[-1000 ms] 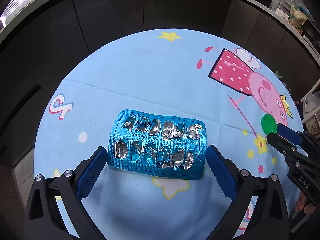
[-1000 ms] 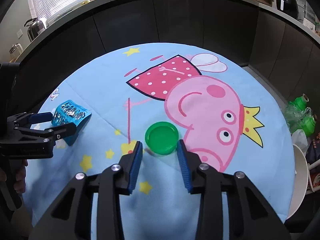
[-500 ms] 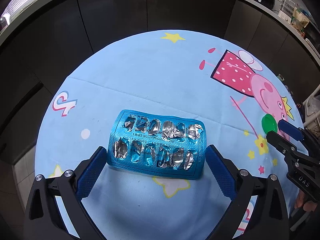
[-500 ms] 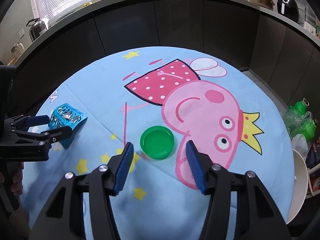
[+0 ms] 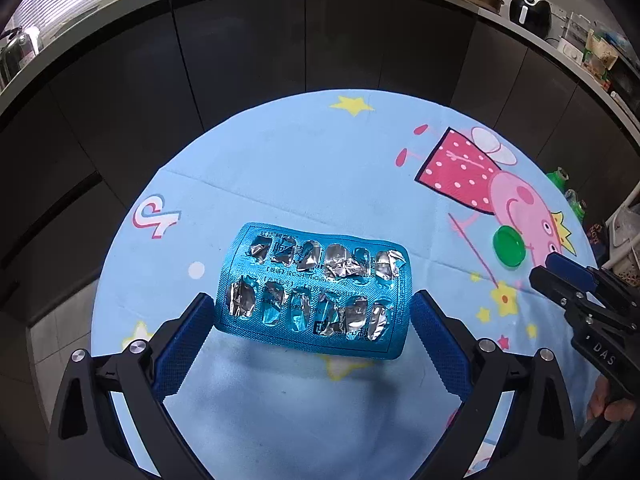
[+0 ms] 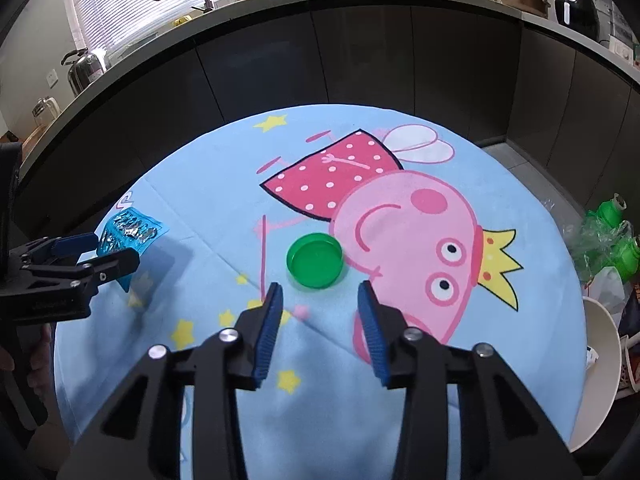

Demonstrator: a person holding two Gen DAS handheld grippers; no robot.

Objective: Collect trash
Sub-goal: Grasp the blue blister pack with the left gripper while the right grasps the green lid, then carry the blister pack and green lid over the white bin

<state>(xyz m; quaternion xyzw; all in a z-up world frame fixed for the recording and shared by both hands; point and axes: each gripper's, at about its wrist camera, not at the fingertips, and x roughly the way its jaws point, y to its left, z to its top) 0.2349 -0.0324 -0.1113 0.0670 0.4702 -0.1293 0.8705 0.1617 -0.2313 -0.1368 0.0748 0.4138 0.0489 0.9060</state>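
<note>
One empty blister pack [image 5: 314, 290] clamped in the left gripper [image 5: 310, 328]; one green lid [image 6: 315, 260] just ahead of the closing, empty right gripper [image 6: 320, 320], on a cartoon tablecloth [image 6: 224, 184].

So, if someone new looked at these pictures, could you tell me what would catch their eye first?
Probably the bright blue cartoon pig tablecloth covering the round table. Next, the used blue blister pack with torn foil, clamped between the left gripper fingers and raised off the cloth. Then the green lid lying by the pig's face, just ahead of the closing, empty right gripper.
</note>
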